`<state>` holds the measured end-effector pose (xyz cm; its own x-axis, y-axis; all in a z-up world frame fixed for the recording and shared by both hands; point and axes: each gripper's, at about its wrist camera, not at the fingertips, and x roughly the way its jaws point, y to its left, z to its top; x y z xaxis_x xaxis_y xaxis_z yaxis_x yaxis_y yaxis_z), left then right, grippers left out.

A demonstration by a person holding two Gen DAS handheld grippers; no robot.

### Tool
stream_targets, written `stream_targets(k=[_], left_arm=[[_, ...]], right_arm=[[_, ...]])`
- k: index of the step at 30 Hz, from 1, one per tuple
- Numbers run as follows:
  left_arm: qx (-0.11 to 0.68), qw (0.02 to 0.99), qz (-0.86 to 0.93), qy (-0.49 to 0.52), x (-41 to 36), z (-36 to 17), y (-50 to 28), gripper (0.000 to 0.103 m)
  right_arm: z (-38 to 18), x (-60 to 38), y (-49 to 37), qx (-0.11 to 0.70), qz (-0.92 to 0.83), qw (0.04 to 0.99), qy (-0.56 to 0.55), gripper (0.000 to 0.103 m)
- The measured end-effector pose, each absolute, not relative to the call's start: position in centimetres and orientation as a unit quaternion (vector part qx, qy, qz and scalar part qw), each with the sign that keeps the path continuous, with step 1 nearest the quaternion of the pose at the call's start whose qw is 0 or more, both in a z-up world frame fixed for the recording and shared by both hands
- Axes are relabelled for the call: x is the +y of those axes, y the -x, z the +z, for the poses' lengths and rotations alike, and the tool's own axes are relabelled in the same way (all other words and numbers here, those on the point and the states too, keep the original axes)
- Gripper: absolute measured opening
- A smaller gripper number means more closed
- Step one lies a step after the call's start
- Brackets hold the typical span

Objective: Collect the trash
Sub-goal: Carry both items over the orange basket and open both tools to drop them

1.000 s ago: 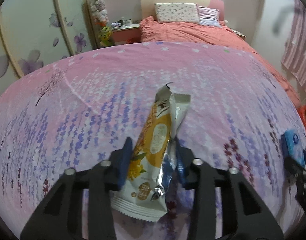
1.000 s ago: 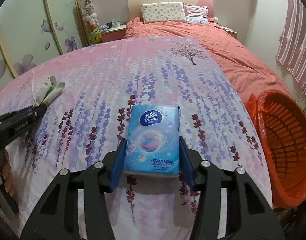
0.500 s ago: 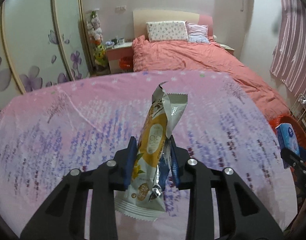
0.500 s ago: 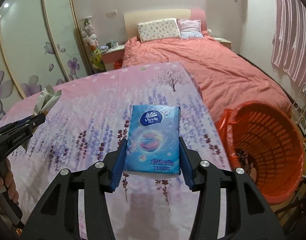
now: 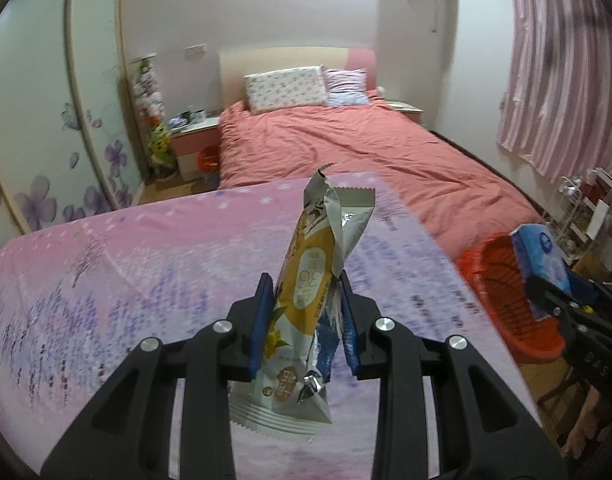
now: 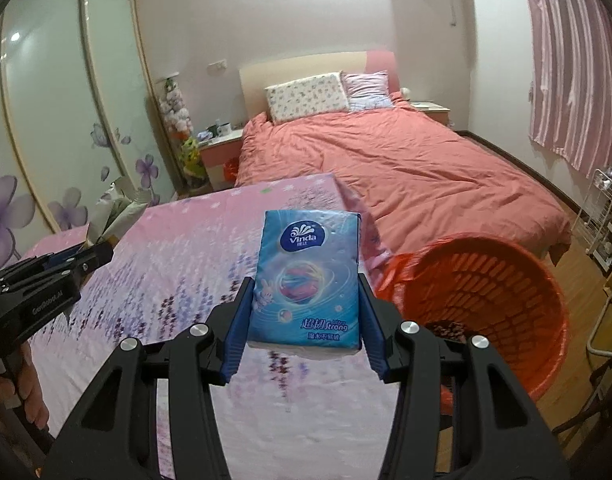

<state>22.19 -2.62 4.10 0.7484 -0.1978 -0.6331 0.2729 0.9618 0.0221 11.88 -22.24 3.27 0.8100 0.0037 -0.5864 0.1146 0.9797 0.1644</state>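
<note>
Your left gripper (image 5: 303, 320) is clamped on a torn snack wrapper (image 5: 310, 300), yellow and silver, which stands nearly upright between the blue pads (image 5: 261, 320); its open top leans slightly right and its crimped bottom edge hangs below the fingers. The wrapper is held clear above the pink floral cloth (image 5: 125, 280) that covers the near surface.

Your right gripper (image 6: 303, 320) is closed on a blue Vinda tissue pack (image 6: 308, 276), gripped by its two long sides, printed face toward the camera, its lower edge level with the pads. The pack is raised above the cloth near that surface's right edge, and it sits left of the orange basket (image 6: 506, 280) in the right wrist view.

The basket stands on the floor just beside the cloth-covered surface, lined with an orange bag whose edge bunches over the near rim. Some dark content shows at its bottom; you cannot tell what it is.

In the left wrist view, your right gripper with the tissue pack appears in front of the basket (image 5: 502, 284), overlapping its rim.

Beyond lies a bed with a coral quilt (image 6: 406, 168) and two pillows (image 6: 306, 96)
</note>
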Motion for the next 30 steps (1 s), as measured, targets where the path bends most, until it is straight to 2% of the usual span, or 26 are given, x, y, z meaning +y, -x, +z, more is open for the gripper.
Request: stream_targets(k=[11,21,24,25,28,30], left_arm=[[0.339,0.914,-0.211,-0.07,-13.0,3.7,-21.7,0.032],[0.361,0.878,-0.3,-0.095,-25.1,0.2,-22.2,0.033],[0.369,0.868,-0.314,-0.105,-28.1,-1.5,-22.6,0.04],[0.374,0.865,-0.316,-0.109,-29.0,-2.3,-22.8,0.046],[0.384,0.861,-0.313,-0.117,-30.2,-4.0,-23.1,0.059],[0.39,0.859,-0.31,-0.118,-30.3,-4.9,-23.5,0.064]], right_arm=[[2.5,-30.6,-10.1,0.297,-0.092,0.94,-0.137,0.05],[0.1,-37.8,-11.0,0.303,-0.138,0.923,-0.193,0.05],[-1.2,-39.6,-12.1,0.308,-0.144,0.918,-0.203,0.054],[-1.6,-40.1,-12.1,0.31,-0.144,0.916,-0.209,0.054],[-2.8,-41.6,-12.1,0.311,-0.147,0.91,-0.232,0.066],[-3.3,-42.0,-11.6,0.307,-0.155,0.909,-0.235,0.072]])
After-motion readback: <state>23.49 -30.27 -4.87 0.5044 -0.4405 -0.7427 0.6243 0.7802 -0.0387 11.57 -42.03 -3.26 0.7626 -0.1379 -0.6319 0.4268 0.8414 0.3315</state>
